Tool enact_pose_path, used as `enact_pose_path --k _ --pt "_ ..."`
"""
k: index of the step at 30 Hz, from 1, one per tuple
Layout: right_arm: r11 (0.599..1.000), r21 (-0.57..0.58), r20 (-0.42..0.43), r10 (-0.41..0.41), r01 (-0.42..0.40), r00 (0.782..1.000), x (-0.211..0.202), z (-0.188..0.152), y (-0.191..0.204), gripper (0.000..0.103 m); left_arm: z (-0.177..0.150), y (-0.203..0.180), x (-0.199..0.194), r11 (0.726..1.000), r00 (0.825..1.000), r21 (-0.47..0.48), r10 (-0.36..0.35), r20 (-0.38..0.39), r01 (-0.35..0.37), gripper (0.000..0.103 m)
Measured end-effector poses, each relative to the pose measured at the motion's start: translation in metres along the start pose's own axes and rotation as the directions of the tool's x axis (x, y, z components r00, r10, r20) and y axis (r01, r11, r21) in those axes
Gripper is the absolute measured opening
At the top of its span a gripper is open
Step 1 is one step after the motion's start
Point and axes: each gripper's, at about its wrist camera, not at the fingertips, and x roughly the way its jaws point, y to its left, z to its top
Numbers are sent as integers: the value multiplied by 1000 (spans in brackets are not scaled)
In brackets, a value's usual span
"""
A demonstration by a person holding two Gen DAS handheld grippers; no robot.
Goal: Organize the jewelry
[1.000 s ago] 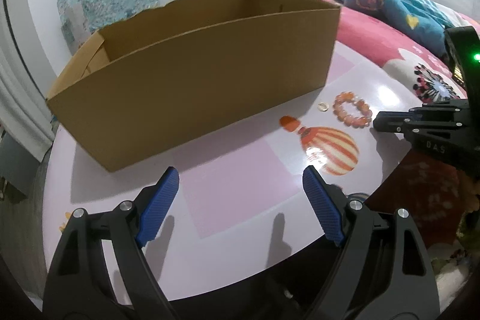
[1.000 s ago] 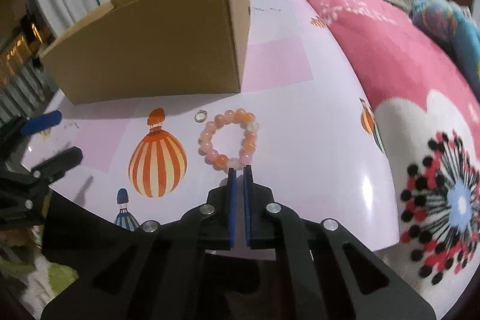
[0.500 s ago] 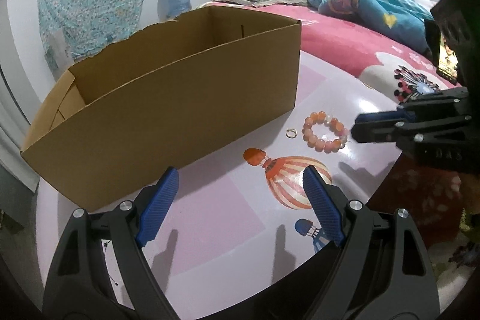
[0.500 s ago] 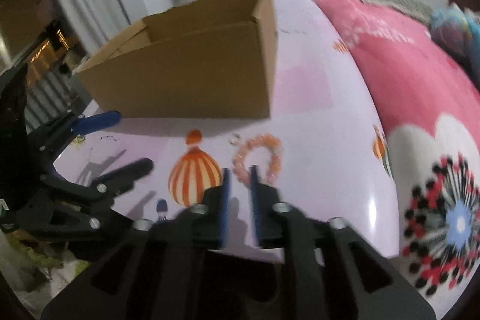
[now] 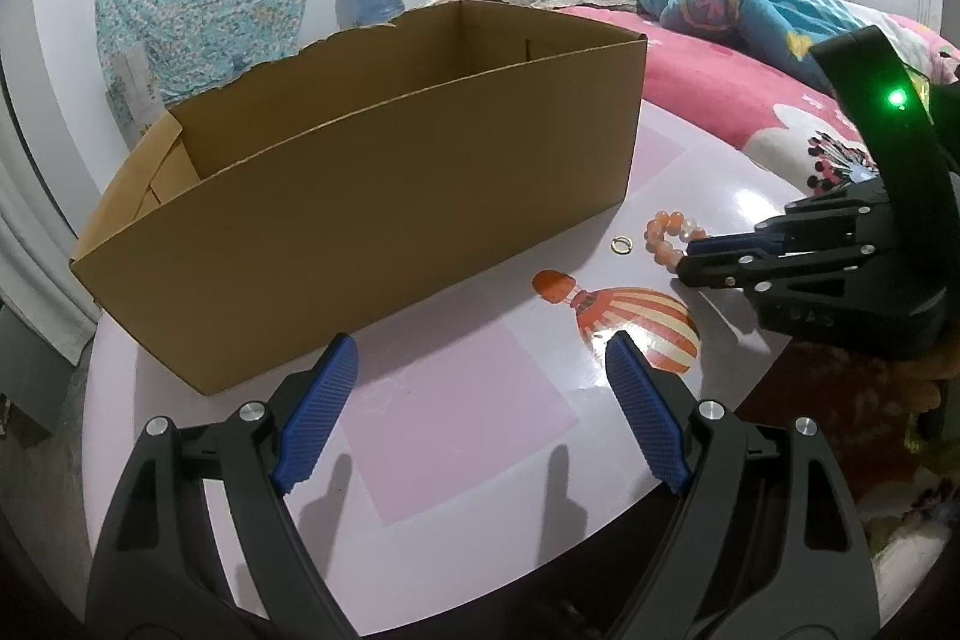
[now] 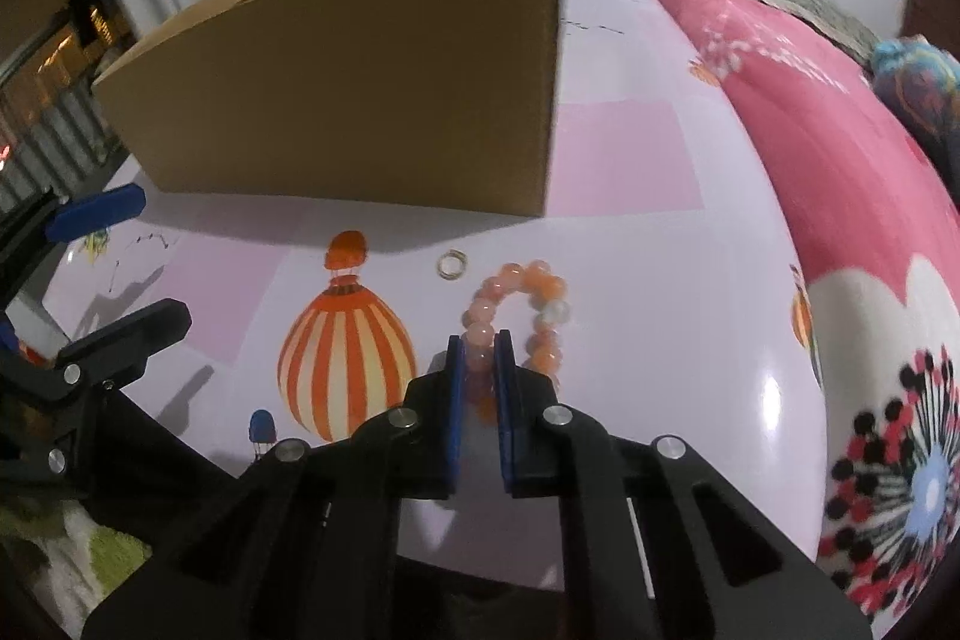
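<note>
An orange bead bracelet (image 6: 528,298) lies on the pink table, with a small gold ring (image 6: 449,263) just left of it. My right gripper (image 6: 479,346) has its jaws narrowly apart around the bracelet's near-left beads; I cannot tell whether the pads press them. In the left wrist view the bracelet (image 5: 663,232) and the ring (image 5: 621,244) lie at the right, with the right gripper (image 5: 690,259) on the bracelet. My left gripper (image 5: 480,400) is open and empty above the table. An open cardboard box (image 5: 372,196) stands behind.
The box (image 6: 372,94) fills the back left of the right wrist view. A pink blanket (image 6: 840,130) lies along the table's right side. The table's cloth has a striped balloon print (image 6: 345,358). The table's edge is close under both grippers.
My right gripper opened slightly and moved forward and down so its jaws now straddle the bracelet's near beads. The left gripper shifted a little and stays open.
</note>
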Motion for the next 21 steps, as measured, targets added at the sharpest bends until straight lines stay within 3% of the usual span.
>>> enact_pose_path --k 8,15,21 --pt "988 153 18 -11 8 1000 -13 -12 -31 10 4 -12 4 997 998 52 -51 29 49 79" --pt "981 195 26 6 -11 1000 -12 -14 -39 10 18 -21 16 989 991 82 -129 41 126 66" --pt "977 209 30 23 -29 999 -11 -14 -43 10 30 -28 42 973 974 59 -225 0 224 50"
